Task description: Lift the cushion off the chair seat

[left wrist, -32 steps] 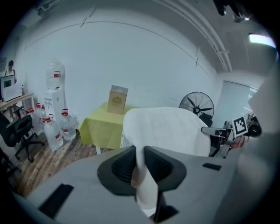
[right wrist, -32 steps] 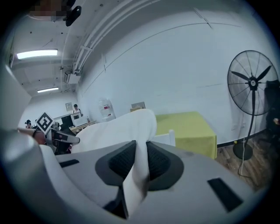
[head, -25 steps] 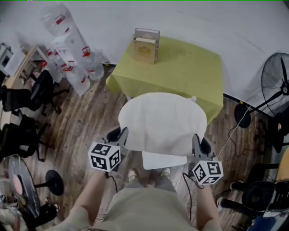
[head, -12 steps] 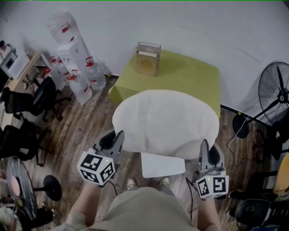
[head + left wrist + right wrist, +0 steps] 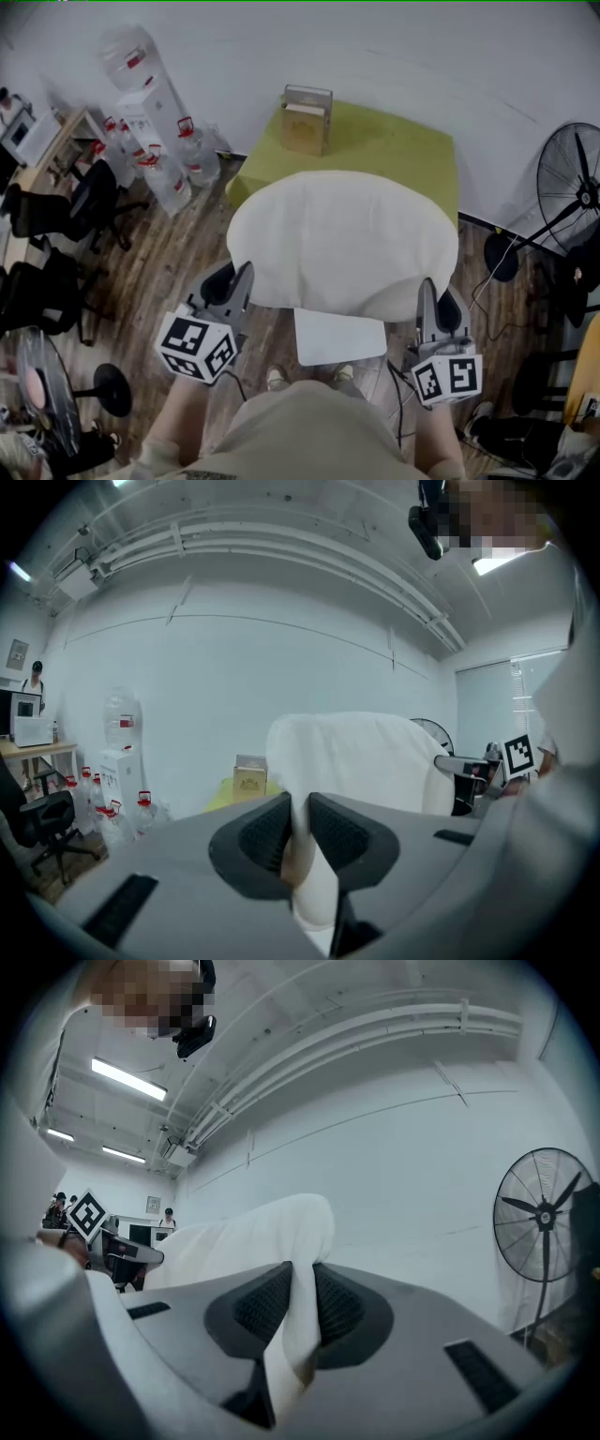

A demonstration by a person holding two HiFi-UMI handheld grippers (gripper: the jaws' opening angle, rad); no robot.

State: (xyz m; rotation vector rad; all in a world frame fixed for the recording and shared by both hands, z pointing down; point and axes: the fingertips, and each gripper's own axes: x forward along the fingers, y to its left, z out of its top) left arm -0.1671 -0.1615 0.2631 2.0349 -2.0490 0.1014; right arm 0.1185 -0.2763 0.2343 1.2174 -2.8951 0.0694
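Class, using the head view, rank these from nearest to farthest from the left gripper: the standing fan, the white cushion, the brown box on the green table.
1. white cushion: its left edge is clamped in the left gripper.
2. brown box: beyond the cushion, on the green table.
3. standing fan: at the far right edge.

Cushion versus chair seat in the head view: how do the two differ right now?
The cushion is wide and rounded; the seat shows only as a flat, straight-edged panel. The cushion is pinched at its two sides by the left gripper and the right gripper; nothing grips the seat. The cushion hides most of the seat from above. Both are whitish.
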